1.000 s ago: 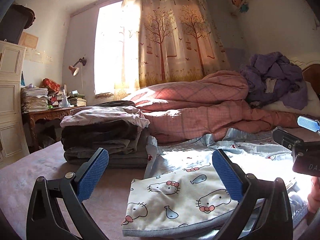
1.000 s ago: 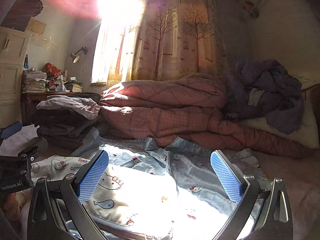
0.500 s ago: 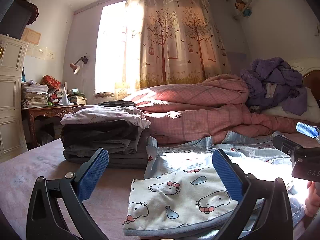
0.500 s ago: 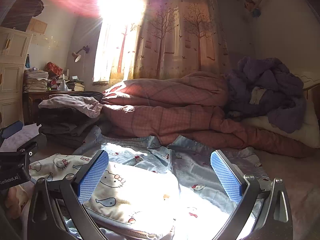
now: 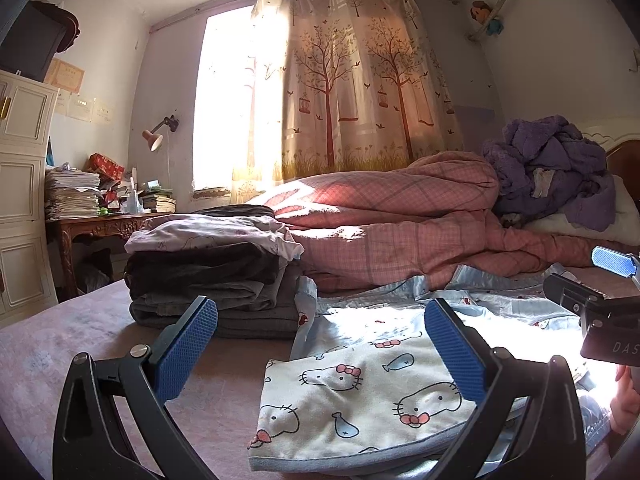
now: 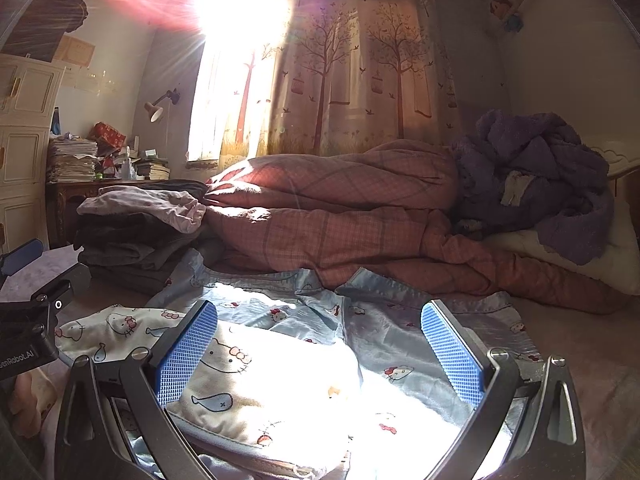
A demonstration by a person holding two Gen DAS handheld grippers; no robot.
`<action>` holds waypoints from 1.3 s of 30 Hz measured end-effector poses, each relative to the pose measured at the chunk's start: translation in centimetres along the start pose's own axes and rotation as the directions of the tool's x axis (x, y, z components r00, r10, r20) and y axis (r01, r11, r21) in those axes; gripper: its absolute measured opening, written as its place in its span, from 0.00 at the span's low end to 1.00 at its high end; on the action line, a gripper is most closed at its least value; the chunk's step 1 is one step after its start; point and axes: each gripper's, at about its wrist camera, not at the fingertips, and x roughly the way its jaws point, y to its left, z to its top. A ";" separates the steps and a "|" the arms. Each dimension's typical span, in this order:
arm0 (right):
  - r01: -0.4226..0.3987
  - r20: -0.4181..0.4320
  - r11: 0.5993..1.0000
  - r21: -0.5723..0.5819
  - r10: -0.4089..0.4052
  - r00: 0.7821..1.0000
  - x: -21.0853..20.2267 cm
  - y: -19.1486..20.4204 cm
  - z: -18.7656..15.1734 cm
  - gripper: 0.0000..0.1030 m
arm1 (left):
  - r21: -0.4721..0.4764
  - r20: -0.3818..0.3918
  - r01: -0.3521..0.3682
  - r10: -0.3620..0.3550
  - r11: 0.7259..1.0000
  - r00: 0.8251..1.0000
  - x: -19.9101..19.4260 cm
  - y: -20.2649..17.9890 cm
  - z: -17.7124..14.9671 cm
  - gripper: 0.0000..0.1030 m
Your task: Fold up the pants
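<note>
— Item one, the pants (image 5: 360, 396)?

— Cat-print pair, lying on the bed just ahead of my left gripper (image 5: 320, 356); near end already doubled over, pale blue legs spread beyond it.

— Grippers?

— Left: jaws wide, holding nothing. Right gripper (image 6: 320, 352): same, wide and empty, above the folded part.

— Remaining?

— I judge at least one more fold; glare hides the layers, so perhaps two. Finished stack (image 5: 212, 276) sits ahead-left.

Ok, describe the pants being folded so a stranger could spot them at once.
Start at the pink quilt heaped across the bed. In front of it lie the pants, right of the dark clothes stack. Only they carry a cartoon cat-and-fish print on white, over pale blue fabric.
</note>
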 end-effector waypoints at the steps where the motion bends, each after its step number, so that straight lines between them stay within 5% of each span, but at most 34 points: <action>1: 0.000 -0.001 1.000 -0.001 0.000 1.000 0.0 0.0 0.0 1.00 | 0.001 -0.001 -0.001 0.001 1.000 1.000 0.0 0.0 0.0 1.00; 20: 0.000 -0.004 1.000 -0.002 0.000 1.000 0.0 0.2 0.0 1.00 | 0.001 -0.012 0.005 -0.005 1.000 1.000 0.1 0.1 0.1 1.00; 24: -0.034 -0.038 0.999 0.007 0.034 0.999 0.3 0.1 -0.1 1.00 | -0.035 -0.118 0.044 -0.048 0.998 0.992 1.4 1.0 0.3 1.00; 27: -0.112 -0.070 0.989 0.095 0.119 0.990 0.5 -1.7 0.4 0.99 | -0.059 -0.249 0.087 -0.099 0.994 0.963 2.9 2.0 0.7 1.00; 31: -0.232 -0.149 0.948 0.219 0.267 0.952 1.6 -4.5 1.6 0.92 | -0.009 -0.311 0.065 -0.065 0.998 0.948 3.7 2.9 1.5 1.00; 33: -0.249 -0.200 0.932 0.264 0.305 0.931 2.1 -5.6 2.1 0.89 | -0.018 -0.389 0.092 -0.092 0.996 0.916 4.5 3.6 1.7 0.99; 35: -0.283 -0.274 0.909 0.305 0.369 0.888 3.1 -6.3 2.0 0.80 | -0.104 -0.474 0.140 -0.173 0.985 0.863 5.6 4.7 1.3 0.99; 37: -0.300 -0.304 0.879 0.371 0.421 0.855 4.0 -7.2 1.4 0.76 | -0.240 -0.578 0.179 -0.288 0.954 0.763 7.5 6.0 0.4 0.99; 39: -0.277 -0.356 0.859 0.431 0.444 0.822 5.3 -8.0 0.6 0.63 | -0.329 -0.628 0.178 -0.355 0.928 0.693 8.7 6.9 -0.8 0.99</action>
